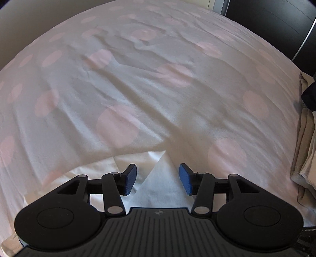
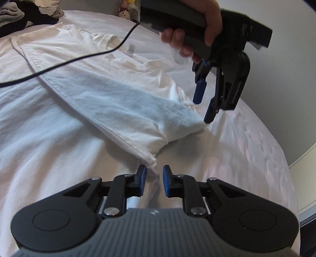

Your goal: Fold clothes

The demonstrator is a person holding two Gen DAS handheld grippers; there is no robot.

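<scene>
A white T-shirt (image 2: 118, 102) lies spread on the bed, one side folded over diagonally, its collar and label toward the far end. My right gripper (image 2: 154, 179) sits low at the shirt's hem corner. Its jaws stand narrowly apart with the bunched hem between them; the cloth touches the left pad, and a small gap shows at the right pad. My left gripper (image 2: 203, 108), held by a hand (image 2: 213, 23), points down with its jaws open just above the shirt's folded corner. In the left wrist view the left gripper (image 1: 158, 178) is open over a pointed white fold (image 1: 164, 187).
The bed cover (image 1: 158, 98) is white with pale pink dots. A black cable (image 2: 69, 61) trails across the shirt. Piled clothes (image 2: 19, 15) lie at the far left, more folded cloth (image 1: 304, 148) at the right edge. Dark furniture (image 1: 276, 19) stands beyond the bed.
</scene>
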